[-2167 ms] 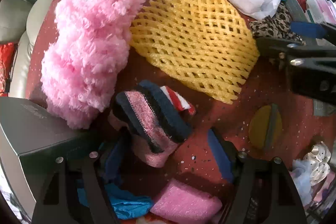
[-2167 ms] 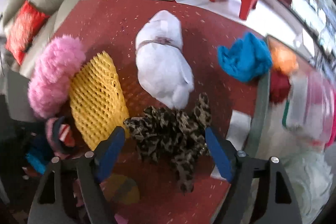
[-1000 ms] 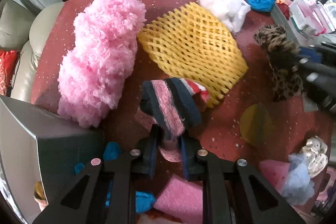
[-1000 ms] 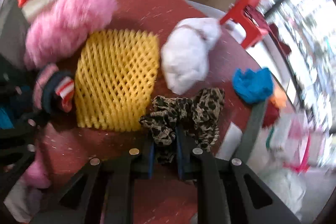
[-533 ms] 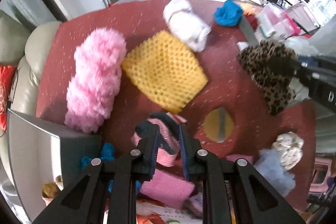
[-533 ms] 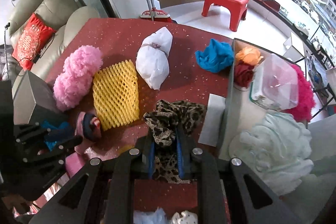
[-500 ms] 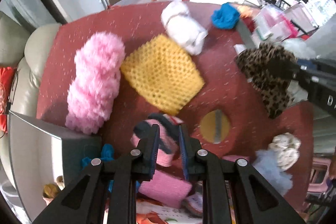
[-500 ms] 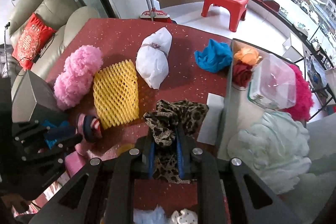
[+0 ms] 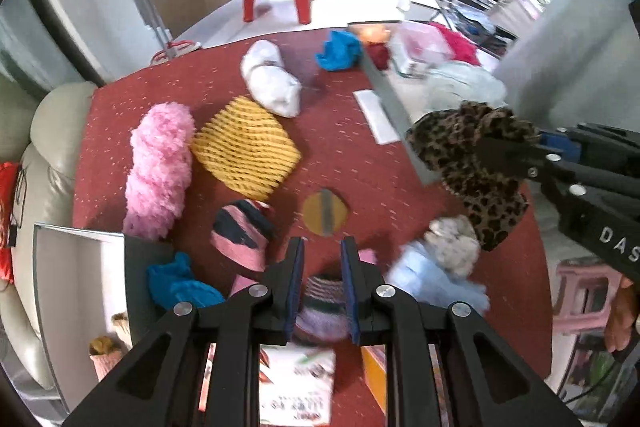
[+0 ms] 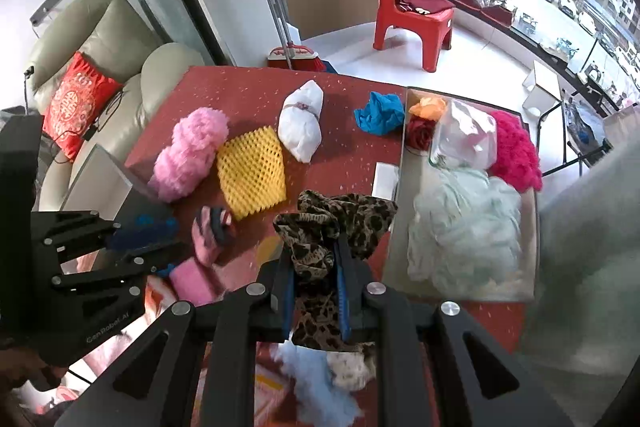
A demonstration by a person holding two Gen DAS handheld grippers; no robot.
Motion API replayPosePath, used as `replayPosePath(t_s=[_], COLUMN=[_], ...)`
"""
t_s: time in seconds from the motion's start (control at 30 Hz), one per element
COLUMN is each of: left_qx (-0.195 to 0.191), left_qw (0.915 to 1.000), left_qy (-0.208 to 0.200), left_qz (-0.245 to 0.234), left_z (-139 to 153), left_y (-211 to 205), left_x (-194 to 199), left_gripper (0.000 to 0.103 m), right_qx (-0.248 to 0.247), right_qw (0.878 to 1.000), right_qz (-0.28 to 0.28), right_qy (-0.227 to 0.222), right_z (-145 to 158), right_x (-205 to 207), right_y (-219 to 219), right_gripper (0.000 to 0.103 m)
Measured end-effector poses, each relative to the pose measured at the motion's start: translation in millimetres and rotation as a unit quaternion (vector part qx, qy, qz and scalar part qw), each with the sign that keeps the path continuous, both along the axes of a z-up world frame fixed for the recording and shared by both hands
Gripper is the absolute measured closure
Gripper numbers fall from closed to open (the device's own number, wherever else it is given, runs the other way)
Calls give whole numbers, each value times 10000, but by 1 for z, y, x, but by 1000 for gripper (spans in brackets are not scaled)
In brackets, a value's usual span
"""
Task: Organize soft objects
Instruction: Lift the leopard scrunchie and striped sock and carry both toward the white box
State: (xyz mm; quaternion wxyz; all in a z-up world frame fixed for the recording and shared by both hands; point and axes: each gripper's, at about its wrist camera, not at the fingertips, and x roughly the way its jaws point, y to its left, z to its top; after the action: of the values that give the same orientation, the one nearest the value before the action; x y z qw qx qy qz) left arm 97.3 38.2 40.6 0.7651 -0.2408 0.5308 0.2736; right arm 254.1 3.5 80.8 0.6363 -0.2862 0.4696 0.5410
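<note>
My left gripper [image 9: 322, 247] is shut, with striped pink fabric pinched in the narrow gap between its pads. The pink and navy striped sock [image 9: 240, 231] bulges out to the left past the left finger, above the red table [image 9: 380, 163]. From the right wrist view the sock [image 10: 212, 227] hangs at that gripper's tips. My right gripper [image 10: 316, 243] is shut on the leopard-print cloth [image 10: 336, 219], which droops on both sides of the fingers. In the left wrist view the cloth [image 9: 460, 147] is carried beside the grey box's wall [image 9: 392, 107].
On the table lie a pink fluffy roll [image 9: 160, 167], a yellow foam net [image 9: 244, 147], a white bundle [image 9: 272, 83], a blue cloth [image 9: 338, 53], a yellow disc [image 9: 324, 215] and pale blue fluff [image 9: 436, 279]. The right box [image 10: 400, 187] holds a pale green cloth [image 10: 460, 227]. A second box [image 9: 80, 287] stands left.
Both grippers have risen, so the table looks smaller. The sock's bulk has shifted from between the left fingertips to their left. The leopard cloth has come up off the table.
</note>
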Motion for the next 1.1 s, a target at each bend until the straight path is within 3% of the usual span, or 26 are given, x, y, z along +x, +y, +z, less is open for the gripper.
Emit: replayPosePath(t_s=[0.53, 1.1], left_qx=[-184, -741], left_qw=[9915, 9767], left_qy=[-338, -636], left_qz=[-1242, -1910], left_z=[41, 55], left_y=[-85, -137], left_x=[12, -44], left_gripper=[83, 83], right_qx=[54, -100], right_qw=[9985, 9963], right_qz=[-549, -825], right_qy=[-12, 206], right_z=[34, 45], right_x=[-18, -81], right_y=[-110, -193], right_gripper=[85, 85])
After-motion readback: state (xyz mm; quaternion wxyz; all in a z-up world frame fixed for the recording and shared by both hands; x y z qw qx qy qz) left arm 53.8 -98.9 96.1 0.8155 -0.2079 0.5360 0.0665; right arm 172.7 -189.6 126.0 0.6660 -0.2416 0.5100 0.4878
